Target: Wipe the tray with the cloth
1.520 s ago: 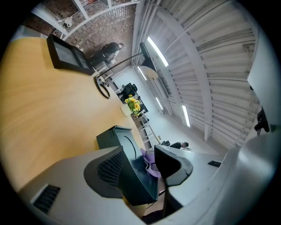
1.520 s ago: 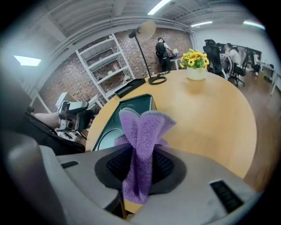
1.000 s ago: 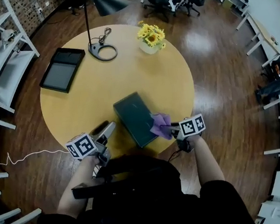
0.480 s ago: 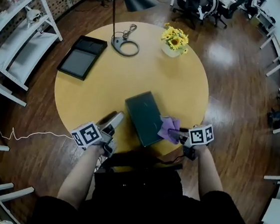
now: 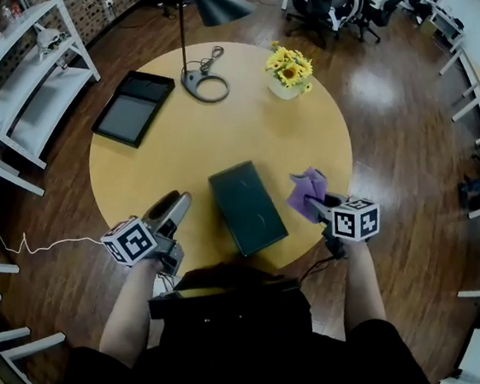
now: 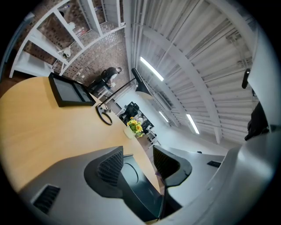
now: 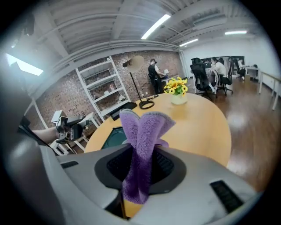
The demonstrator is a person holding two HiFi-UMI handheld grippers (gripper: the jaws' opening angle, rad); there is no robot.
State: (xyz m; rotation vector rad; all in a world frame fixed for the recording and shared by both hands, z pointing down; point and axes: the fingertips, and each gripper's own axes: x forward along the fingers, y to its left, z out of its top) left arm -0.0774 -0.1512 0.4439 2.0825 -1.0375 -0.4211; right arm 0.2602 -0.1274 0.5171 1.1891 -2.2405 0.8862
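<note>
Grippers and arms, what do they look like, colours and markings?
Both the left gripper and right gripper have smooth grey shells with dark ribbed pads. Each carries a white cube with black square markers. A thin black cable trails from the right one. The person wears a black top, forearms bare.

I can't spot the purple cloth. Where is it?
In the head view, the purple cloth is clamped in the right gripper, just right of the dark green tray, near the round table's front edge.

round yellow table (image 5: pixel 217 142): green tray (image 5: pixel 247 207) nr front edge; black tray (image 5: pixel 132 110), lamp base (image 5: pixel 205 86), flower vase (image 5: pixel 287 75) twd back.
</note>
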